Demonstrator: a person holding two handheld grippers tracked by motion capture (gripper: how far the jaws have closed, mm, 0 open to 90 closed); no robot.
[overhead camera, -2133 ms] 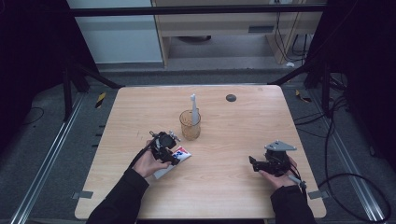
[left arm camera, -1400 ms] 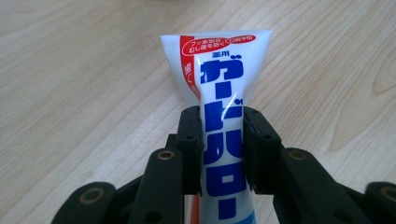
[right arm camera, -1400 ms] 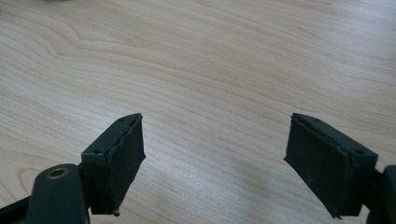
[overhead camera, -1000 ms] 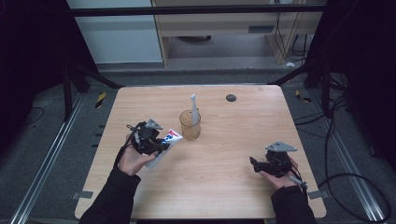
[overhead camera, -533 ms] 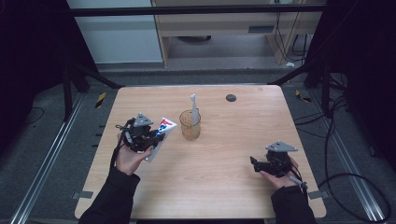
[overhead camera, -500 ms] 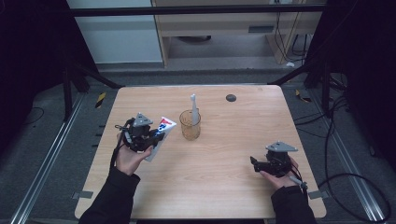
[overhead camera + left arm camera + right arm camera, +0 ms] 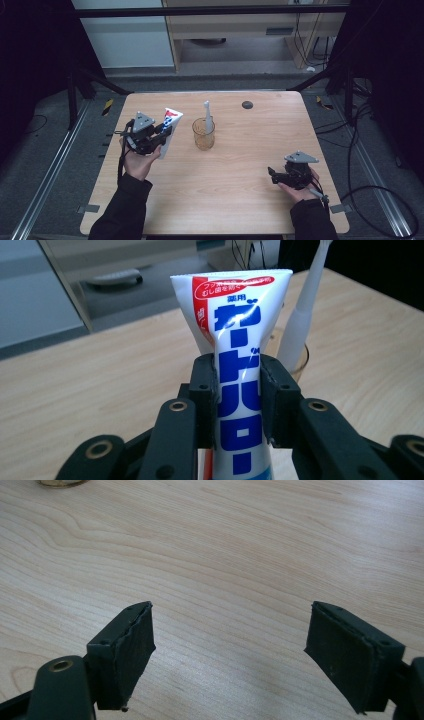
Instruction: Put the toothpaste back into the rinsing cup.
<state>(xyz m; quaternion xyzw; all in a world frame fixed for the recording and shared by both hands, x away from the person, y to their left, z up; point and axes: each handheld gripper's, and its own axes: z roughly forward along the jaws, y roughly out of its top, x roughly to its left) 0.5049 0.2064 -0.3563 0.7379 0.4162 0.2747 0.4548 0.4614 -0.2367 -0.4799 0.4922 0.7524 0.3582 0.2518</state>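
Left gripper view, left hand-held gripper (image 7: 239, 390) clamping toothpaste tube (image 7: 235, 340)

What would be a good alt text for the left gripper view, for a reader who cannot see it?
The left gripper is shut on a white toothpaste tube with blue and red lettering, its flat crimped end pointing up. Behind it, a white toothbrush stands in a glass cup on a wooden table.

My high view looks forward and down over the whole table (image 7: 240, 200) from its near edge. My left gripper view faces close along its jaws at the glass (image 7: 295, 357), shared with the high view (image 7: 204, 134). My right gripper view skims the tabletop.
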